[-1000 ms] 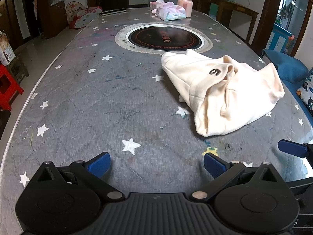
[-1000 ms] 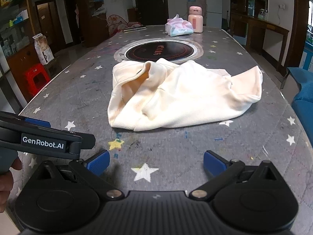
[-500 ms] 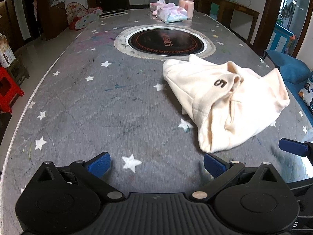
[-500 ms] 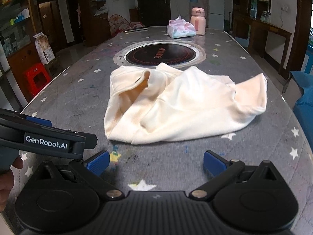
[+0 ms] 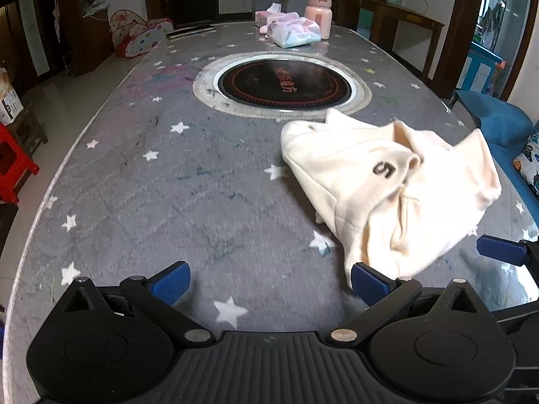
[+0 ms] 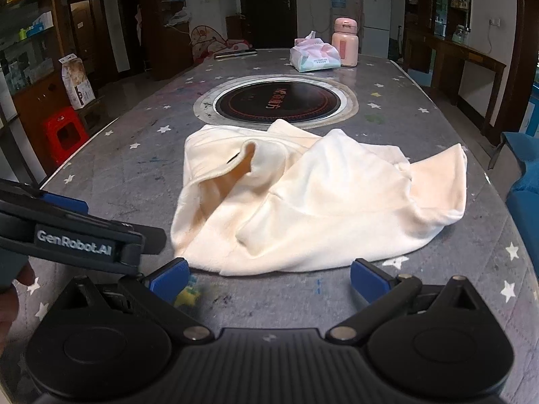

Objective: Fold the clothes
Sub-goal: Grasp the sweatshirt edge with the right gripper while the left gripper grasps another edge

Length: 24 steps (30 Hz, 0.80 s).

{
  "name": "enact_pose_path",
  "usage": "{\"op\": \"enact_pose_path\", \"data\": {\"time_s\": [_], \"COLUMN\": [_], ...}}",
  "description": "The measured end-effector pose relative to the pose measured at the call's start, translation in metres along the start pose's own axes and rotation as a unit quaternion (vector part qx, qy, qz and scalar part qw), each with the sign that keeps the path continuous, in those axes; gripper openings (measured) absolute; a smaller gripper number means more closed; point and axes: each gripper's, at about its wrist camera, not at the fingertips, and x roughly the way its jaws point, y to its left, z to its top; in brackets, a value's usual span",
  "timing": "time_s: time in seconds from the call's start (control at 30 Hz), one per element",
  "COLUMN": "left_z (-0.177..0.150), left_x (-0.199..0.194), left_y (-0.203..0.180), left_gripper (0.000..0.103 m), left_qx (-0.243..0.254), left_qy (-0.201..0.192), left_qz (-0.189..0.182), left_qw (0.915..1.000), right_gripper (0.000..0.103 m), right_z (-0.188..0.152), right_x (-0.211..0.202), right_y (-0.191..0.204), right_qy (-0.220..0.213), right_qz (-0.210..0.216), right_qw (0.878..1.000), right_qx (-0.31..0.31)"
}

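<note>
Here, the left claw point(image 5: 269, 282) is hovering with its blue-padded jaws spread wide and empty above the grey star-patterned desk point(image 5: 188, 188). At about two o'clock from it, the crumpled cream fabric garment point(image 5: 387, 188) is lying on the desk, its near edge just beside the claw's right pad. The right claw point(image 6: 267, 279) is also gaping open, holding nothing, with the garment at twelve o'clock, just beyond its tips. The round black inset hob point(image 6: 274, 102) is sitting behind the garment.
</note>
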Motion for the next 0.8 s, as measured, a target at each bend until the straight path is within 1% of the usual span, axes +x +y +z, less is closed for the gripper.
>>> {"op": "enact_pose_path", "data": {"time_s": [0.27,0.37,0.5,0.53,0.63,0.73,0.8], "left_z": [0.027,0.045,0.072,0.078,0.095,0.105,0.109], "left_x": [0.001,0.004,0.017,0.022,0.041,0.063,0.075], "left_y": [0.010,0.014,0.017,0.017,0.014,0.008,0.007], "left_gripper": [0.103,0.103,0.102,0.101,0.097,0.094,0.092], "left_qx": [0.002,0.002,-0.003,-0.003,0.002,0.012,0.014], "left_qy": [-0.020,-0.038,-0.054,-0.055,-0.053,-0.045,-0.038], "left_qz": [-0.001,0.001,0.005,0.003,0.005,0.011,0.009], "left_qw": [0.9998,0.9993,0.9985,0.9985,0.9986,0.9989,0.9992], "right_gripper": [0.102,0.097,0.087,0.083,0.076,0.073,0.068], "right_z": [0.020,0.033,0.055,0.060,0.076,0.092,0.099], "right_x": [0.000,0.001,0.010,0.014,0.025,0.044,0.057], "right_y": [-0.015,-0.023,-0.039,-0.044,-0.053,-0.061,-0.065], "right_qy": [-0.015,-0.024,-0.030,-0.030,-0.030,-0.025,-0.016], "right_qz": [0.007,0.000,-0.012,-0.012,-0.019,-0.035,-0.036], "right_qw": [1.000,1.000,0.999,0.999,0.999,0.999,0.999], "right_qx": [0.005,0.009,0.020,0.024,0.023,0.015,0.014]}}
